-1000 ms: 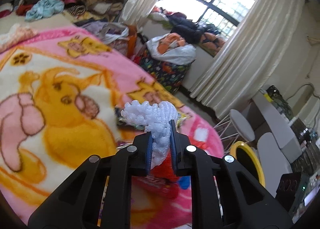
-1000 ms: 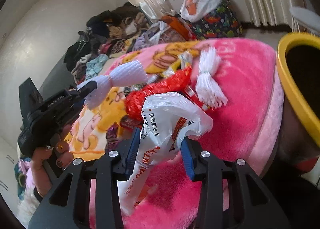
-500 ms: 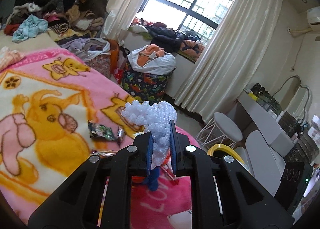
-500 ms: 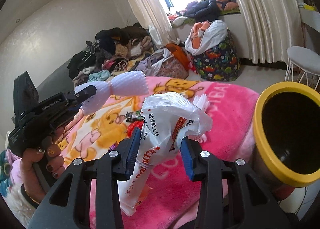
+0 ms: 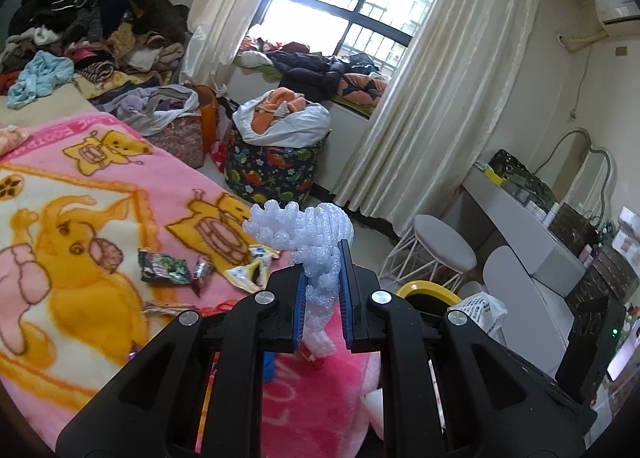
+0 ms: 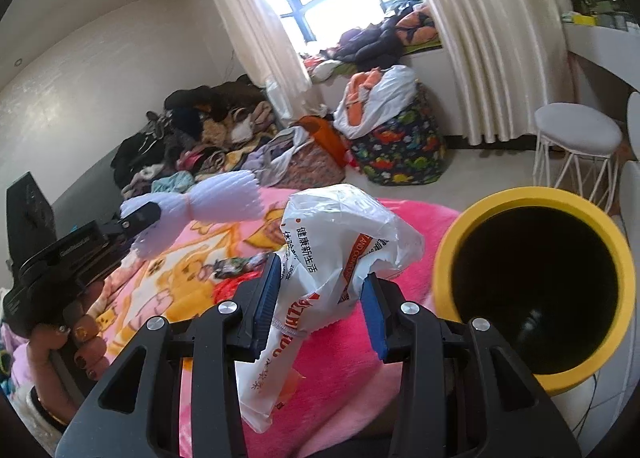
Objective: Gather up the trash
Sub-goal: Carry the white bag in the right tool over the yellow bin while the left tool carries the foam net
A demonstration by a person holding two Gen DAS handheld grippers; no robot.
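My left gripper (image 5: 323, 298) is shut on a white foam net (image 5: 316, 242) and holds it above the pink blanket (image 5: 80, 186); it also shows in the right wrist view (image 6: 224, 202). My right gripper (image 6: 320, 302) is shut on a white plastic bag (image 6: 340, 242) with red print, held just left of the yellow-rimmed bin (image 6: 536, 290), whose rim shows in the left wrist view (image 5: 428, 291). Snack wrappers (image 5: 164, 267) and a yellow wrapper (image 5: 252, 266) lie on the blanket.
A dinosaur-print hamper (image 5: 276, 170) full of clothes stands by the curtain. A clothes pile (image 5: 92, 30) lies at the back left. A white stool (image 5: 440, 250) and a desk (image 5: 520, 218) are to the right.
Both grippers have risen away from the blanket with their trash still held. The right gripper has moved toward the yellow bin, which now looms larger at its right.
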